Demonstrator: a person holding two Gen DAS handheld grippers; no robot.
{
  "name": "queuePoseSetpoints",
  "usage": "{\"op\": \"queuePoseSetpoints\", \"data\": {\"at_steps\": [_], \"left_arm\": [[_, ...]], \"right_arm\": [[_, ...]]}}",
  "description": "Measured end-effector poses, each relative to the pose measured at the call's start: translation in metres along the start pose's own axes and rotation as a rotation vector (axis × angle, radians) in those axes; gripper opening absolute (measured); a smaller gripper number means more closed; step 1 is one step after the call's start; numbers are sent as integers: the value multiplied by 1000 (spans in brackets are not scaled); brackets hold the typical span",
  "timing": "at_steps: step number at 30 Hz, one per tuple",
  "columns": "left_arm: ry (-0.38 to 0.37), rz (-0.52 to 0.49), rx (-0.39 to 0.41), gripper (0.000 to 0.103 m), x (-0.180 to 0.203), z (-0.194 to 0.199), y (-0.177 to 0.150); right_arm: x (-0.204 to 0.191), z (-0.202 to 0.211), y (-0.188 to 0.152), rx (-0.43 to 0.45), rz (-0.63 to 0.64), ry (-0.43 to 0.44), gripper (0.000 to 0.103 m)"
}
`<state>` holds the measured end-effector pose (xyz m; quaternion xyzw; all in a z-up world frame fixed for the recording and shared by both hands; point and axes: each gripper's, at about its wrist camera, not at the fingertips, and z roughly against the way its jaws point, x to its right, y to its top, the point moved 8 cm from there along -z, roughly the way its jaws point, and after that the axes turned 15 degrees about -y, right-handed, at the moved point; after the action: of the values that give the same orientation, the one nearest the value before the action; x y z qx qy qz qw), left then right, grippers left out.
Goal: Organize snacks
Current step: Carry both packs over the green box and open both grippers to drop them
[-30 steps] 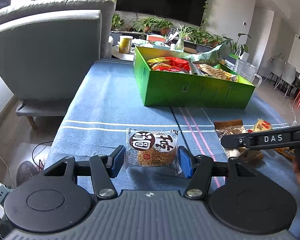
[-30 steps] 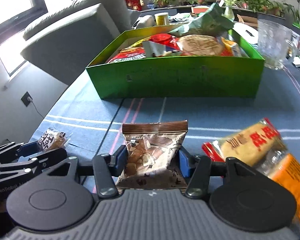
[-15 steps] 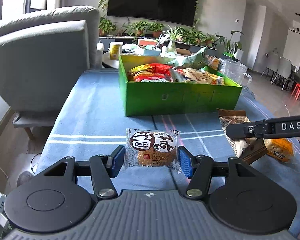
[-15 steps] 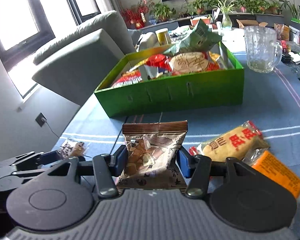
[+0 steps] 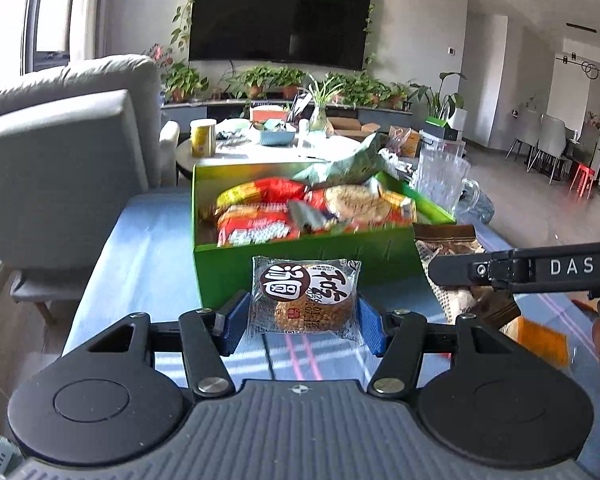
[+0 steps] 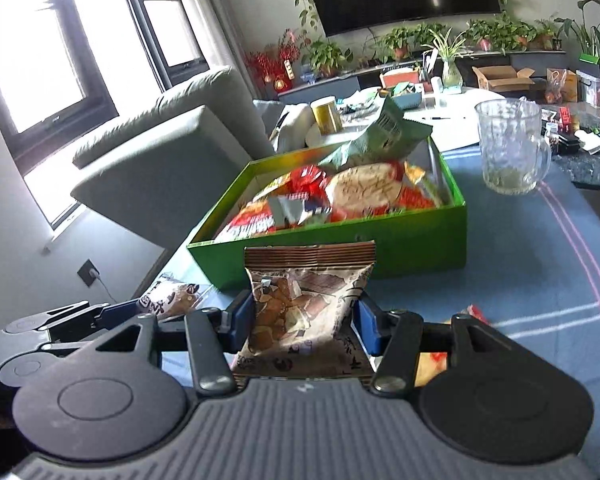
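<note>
Two hand-held grippers each carry a snack above a blue-clothed table (image 6: 520, 280), likely bound for the green box (image 5: 300, 256) at twelve o'clock, already crowded with packets. The left gripper (image 5: 300, 316) is clamped on a clear-wrapped round biscuit (image 5: 306, 300) with a brown label. The right gripper (image 6: 304, 316) is clamped on a brown, puffy pouch (image 6: 308, 300), upright. A glass mug (image 6: 508, 152) stands at two o'clock.

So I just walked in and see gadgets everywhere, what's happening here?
A person is tidying snacks with a handheld gripper in each hand. The left gripper is clamped on a round biscuit packet, the right gripper on a brown snack bag. Both are held up in front of the green box, which already holds other snacks.
</note>
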<state>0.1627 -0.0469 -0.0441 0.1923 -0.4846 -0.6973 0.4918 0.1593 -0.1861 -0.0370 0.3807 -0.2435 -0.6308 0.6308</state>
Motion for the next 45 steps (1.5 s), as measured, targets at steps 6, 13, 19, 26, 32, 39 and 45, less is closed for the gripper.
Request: {"op": "queuePoseSetpoints", "data": {"at_steps": [6, 13, 19, 26, 32, 39, 45], "left_arm": [[13, -10, 28, 54, -3, -13, 25], [37, -13, 65, 54, -13, -32, 60], [54, -15, 67, 54, -25, -64, 79], [56, 12, 68, 54, -44, -114, 96], [19, 67, 28, 56, -55, -148, 87], [22, 105, 38, 67, -66, -136, 82], [65, 124, 77, 69, -78, -101, 74]], "right_arm": [[6, -2, 21, 38, -13, -7, 78], [9, -8, 42, 72, -15, -14, 78], [12, -20, 51, 75, -18, -18, 78], [27, -37, 51, 55, -55, -33, 78], [40, -50, 50, 41, -71, -69, 78], [43, -55, 51, 38, -73, -72, 78], [39, -55, 53, 37, -78, -68, 78]]}}
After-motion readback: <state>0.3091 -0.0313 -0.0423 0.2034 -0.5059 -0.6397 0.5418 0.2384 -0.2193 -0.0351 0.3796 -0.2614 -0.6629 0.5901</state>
